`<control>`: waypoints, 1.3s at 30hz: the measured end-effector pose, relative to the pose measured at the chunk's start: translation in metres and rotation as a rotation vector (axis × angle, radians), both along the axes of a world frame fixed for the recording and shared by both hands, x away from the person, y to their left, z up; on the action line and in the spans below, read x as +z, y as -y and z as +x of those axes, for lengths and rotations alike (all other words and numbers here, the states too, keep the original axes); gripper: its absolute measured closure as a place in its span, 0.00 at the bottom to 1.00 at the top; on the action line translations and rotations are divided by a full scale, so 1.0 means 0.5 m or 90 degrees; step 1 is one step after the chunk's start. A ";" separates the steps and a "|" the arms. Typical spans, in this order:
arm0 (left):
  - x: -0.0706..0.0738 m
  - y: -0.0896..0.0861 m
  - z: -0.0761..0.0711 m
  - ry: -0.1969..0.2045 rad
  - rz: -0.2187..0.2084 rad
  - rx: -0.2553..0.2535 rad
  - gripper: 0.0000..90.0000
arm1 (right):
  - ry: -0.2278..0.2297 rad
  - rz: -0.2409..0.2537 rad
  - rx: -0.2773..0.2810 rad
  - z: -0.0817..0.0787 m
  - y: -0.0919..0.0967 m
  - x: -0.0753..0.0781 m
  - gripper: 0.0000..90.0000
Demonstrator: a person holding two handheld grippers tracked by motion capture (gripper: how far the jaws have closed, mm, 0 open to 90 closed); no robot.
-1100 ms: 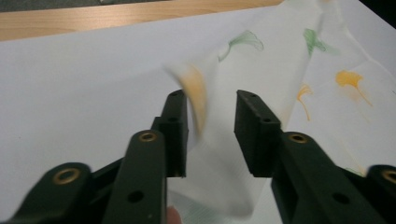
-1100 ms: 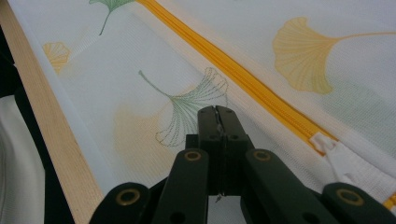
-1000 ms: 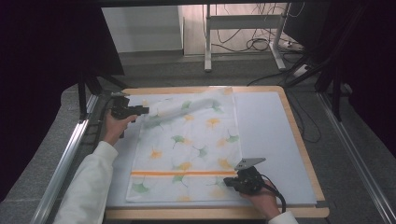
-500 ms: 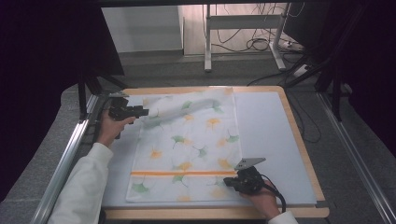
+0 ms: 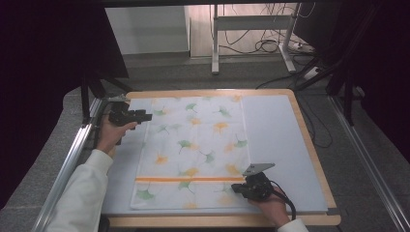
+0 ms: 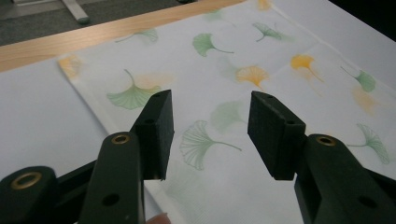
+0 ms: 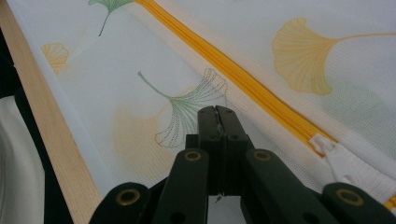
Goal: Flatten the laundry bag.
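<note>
Left tool (image 5: 144,116) has just been opening, nothing between its jaws, hovering over the bag's (image 5: 203,145) far-left corner, while right tool (image 5: 235,189) stays pinched shut near its zipper (image 5: 188,179) end.

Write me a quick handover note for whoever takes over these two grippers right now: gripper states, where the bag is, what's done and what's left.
Left gripper: jaws have just been opening, nothing between them, over the bag at its far left corner.
Right gripper: shut, at the near right corner beside the zipper; whether it pinches fabric is unclear.
Bag lies flat on the mat.
Done: far edge spread out.
Left: probably release the right side; further steps unclear.
</note>
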State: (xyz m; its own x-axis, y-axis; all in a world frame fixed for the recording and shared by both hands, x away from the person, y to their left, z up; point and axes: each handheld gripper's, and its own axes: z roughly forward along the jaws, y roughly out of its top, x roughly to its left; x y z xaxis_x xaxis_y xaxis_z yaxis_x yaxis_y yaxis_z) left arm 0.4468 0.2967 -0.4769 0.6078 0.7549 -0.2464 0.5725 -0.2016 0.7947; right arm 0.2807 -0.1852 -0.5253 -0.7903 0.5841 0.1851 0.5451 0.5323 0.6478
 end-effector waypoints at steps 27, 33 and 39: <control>-0.026 0.121 -0.082 0.005 0.053 -0.136 0.52 | 0.004 -0.002 0.001 0.000 -0.001 0.000 0.99; -0.022 0.149 -0.118 0.013 0.053 -0.162 0.50 | 0.006 -0.005 0.000 -0.002 -0.001 0.001 0.99; -0.029 0.180 -0.147 0.003 0.053 -0.174 0.47 | 0.006 -0.006 -0.005 -0.004 -0.001 0.001 0.99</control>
State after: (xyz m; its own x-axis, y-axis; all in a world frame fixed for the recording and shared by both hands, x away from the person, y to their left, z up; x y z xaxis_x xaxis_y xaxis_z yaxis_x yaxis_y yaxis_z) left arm 0.3734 0.2067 -0.4915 0.7928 0.5799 -0.1875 0.4846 -0.4132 0.7710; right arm 0.2785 -0.1845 -0.5247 -0.7875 0.5921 0.1713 0.5428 0.5345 0.6478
